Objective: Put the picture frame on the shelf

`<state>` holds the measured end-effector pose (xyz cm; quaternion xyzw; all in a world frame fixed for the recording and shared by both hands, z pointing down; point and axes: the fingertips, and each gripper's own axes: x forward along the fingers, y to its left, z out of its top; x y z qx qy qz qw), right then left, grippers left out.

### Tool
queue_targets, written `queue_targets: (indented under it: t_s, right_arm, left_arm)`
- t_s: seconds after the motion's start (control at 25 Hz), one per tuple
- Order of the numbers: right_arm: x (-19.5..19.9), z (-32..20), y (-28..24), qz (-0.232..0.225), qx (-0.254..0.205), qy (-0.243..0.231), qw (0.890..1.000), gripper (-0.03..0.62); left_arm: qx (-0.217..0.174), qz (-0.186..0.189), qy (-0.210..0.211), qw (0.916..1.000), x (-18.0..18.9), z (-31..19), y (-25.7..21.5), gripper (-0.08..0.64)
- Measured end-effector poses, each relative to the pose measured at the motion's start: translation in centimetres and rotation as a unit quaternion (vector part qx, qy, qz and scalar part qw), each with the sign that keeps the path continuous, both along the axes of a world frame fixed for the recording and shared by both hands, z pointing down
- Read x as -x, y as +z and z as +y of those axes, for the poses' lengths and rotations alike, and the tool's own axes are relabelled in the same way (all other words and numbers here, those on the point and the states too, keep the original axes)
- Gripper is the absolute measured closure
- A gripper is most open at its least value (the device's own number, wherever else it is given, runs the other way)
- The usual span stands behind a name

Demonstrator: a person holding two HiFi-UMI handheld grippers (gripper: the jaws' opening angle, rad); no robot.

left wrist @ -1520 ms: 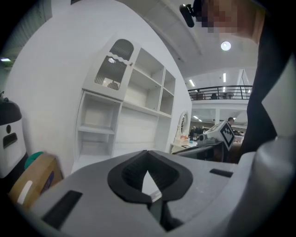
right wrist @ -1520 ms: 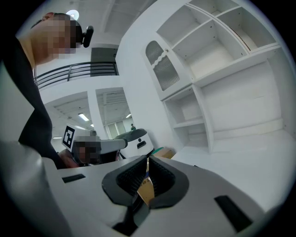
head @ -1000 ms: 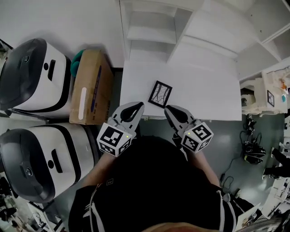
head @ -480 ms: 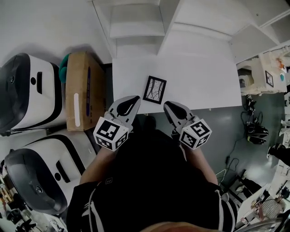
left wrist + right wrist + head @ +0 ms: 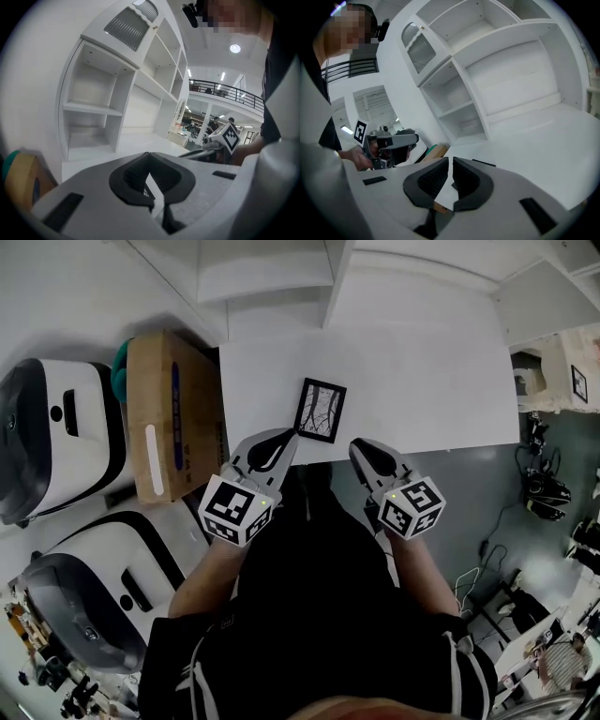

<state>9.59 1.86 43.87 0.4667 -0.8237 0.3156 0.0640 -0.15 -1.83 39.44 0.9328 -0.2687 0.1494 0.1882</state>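
Observation:
The picture frame (image 5: 321,410), black-edged with a branch drawing, lies flat on the white table (image 5: 422,381) near its front edge. My left gripper (image 5: 284,437) is shut and empty, with its tips over the table's edge just left of the frame's near corner. My right gripper (image 5: 360,448) hangs just off the table's front edge, to the right of the frame and apart from it; its jaws are together with nothing between them. The white shelf unit (image 5: 272,277) stands at the table's back, and its open compartments (image 5: 93,122) (image 5: 511,79) face both gripper views.
A cardboard box (image 5: 169,418) stands on the floor against the table's left side, with a teal thing (image 5: 119,379) behind it. Two white-and-black machines (image 5: 56,446) (image 5: 103,587) fill the left. Cluttered shelving with a small framed picture (image 5: 579,383) stands at the right.
Both grippers have edged forward toward the table's front edge, and the left one's tips now come close to the frame. The frame has not moved on the table.

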Motion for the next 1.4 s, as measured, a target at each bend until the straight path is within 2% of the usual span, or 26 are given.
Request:
queue_targets:
  t_s: [0.4,0.72,1.0,1.08,1.16,1.2,1.4]
  right_arm:
    - [-0.1,-2.8,6.8,-0.002,0.051,-0.017,0.999,0.569]
    - [0.1,-5.1,11.0,0.008,0.067,-0.027,0.997,0.568]
    - [-0.3,-6.9,13.8,0.012,0.086,-0.006,0.996,0.568]
    - [-0.4,-7.0,14.6,0.019,0.096,0.001,0.995,0.554]
    - [-0.3,-6.8,15.4,0.025,0.112,0.002,0.993,0.492]
    - [-0.2,-6.7,15.9,0.027,0.120,0.001,0.992,0.482]
    - [-0.6,-6.4,17.4,0.046,0.146,0.013,0.988,0.468]
  left_arm:
    - [0.054,-0.037,-0.020,0.9977,-0.1,-2.6,8.3,0.554]
    - [0.076,-0.067,-0.013,0.9948,-0.5,-4.9,13.4,0.552]
    - [0.090,-0.091,0.004,0.9917,-1.2,-6.1,17.0,0.549]
    - [0.100,-0.096,0.006,0.9903,-1.3,-6.2,17.9,0.516]
    - [0.111,-0.099,0.010,0.9888,-1.5,-6.1,18.8,0.466]
    - [0.115,-0.100,0.012,0.9882,-1.6,-6.1,19.1,0.454]
    - [0.128,-0.109,0.023,0.9856,-1.9,-6.2,20.6,0.425]
